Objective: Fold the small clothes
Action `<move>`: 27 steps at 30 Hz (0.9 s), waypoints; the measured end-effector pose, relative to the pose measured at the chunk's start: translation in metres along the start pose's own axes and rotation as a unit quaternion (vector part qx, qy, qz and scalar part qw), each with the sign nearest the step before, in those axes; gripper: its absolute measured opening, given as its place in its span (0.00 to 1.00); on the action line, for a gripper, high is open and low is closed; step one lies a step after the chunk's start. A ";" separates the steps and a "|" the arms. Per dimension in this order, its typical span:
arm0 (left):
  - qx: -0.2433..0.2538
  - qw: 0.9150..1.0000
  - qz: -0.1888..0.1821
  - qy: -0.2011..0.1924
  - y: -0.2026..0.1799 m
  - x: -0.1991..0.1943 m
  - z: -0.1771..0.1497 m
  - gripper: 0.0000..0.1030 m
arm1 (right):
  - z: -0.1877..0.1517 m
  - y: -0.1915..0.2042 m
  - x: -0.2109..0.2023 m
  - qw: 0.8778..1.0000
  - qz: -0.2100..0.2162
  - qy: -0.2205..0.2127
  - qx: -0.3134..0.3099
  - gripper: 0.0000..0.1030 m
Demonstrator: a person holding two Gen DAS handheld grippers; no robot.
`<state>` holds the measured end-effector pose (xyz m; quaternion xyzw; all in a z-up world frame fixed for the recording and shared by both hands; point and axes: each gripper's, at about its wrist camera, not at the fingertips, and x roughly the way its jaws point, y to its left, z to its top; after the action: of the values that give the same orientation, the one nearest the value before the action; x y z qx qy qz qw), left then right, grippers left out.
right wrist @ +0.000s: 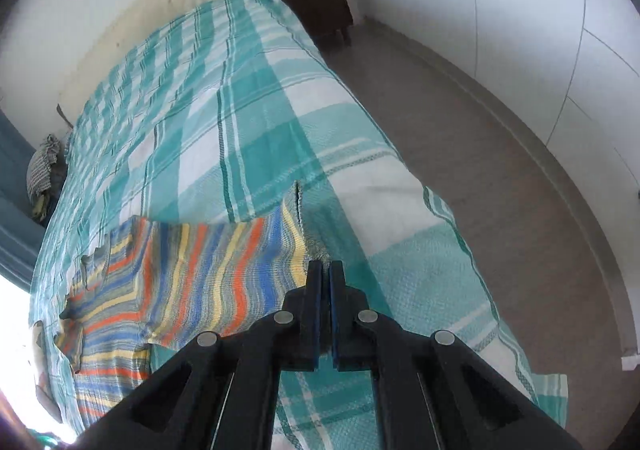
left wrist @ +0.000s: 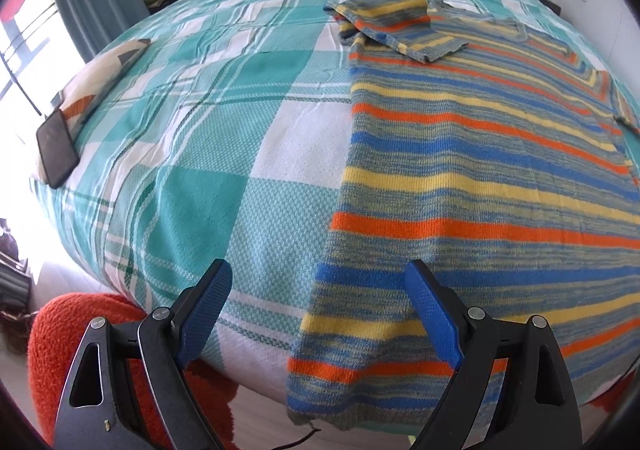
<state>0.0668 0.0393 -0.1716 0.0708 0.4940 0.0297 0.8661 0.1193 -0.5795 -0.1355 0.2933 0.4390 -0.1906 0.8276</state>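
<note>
Pinching the striped sweater [right wrist: 192, 270] at its edge, the right gripper [right wrist: 325, 270] is being clenched; the left gripper [left wrist: 320, 282] is being held released at six o'clock on the bed [left wrist: 208, 130]. Thin knit is risking being slipped free.

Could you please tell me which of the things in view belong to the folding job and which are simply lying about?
Part of the job:
- striped knitted sweater in blue, yellow and orange, spread on the teal plaid bedspread
- right gripper, shut on the sweater's edge
- left gripper, open above the hem

Just lying about:
- black phone
- orange fuzzy rug
- dark wooden nightstand
</note>
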 end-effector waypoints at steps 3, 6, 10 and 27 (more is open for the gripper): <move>0.012 1.000 0.003 -0.003 -0.003 -0.002 -0.002 0.87 | -0.019 -0.014 0.012 0.999 -0.021 0.021 0.024 0.02; 0.010 1.000 -0.001 0.003 -0.002 0.001 -0.002 0.87 | -0.031 -0.022 0.019 0.998 -0.032 0.032 0.034 0.02; -0.003 1.000 -0.011 0.011 0.002 0.003 -0.001 0.87 | -0.034 -0.022 0.025 0.998 -0.042 0.035 0.018 0.02; -0.015 0.999 -0.020 0.020 0.007 0.007 -0.003 0.87 | -0.151 0.161 0.053 0.948 0.209 0.175 -0.166 0.27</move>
<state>0.0675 0.0470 -0.1777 0.0473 0.5119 0.0212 0.8575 0.1476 -0.3624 -0.1954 0.2653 0.5312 0.1170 0.7961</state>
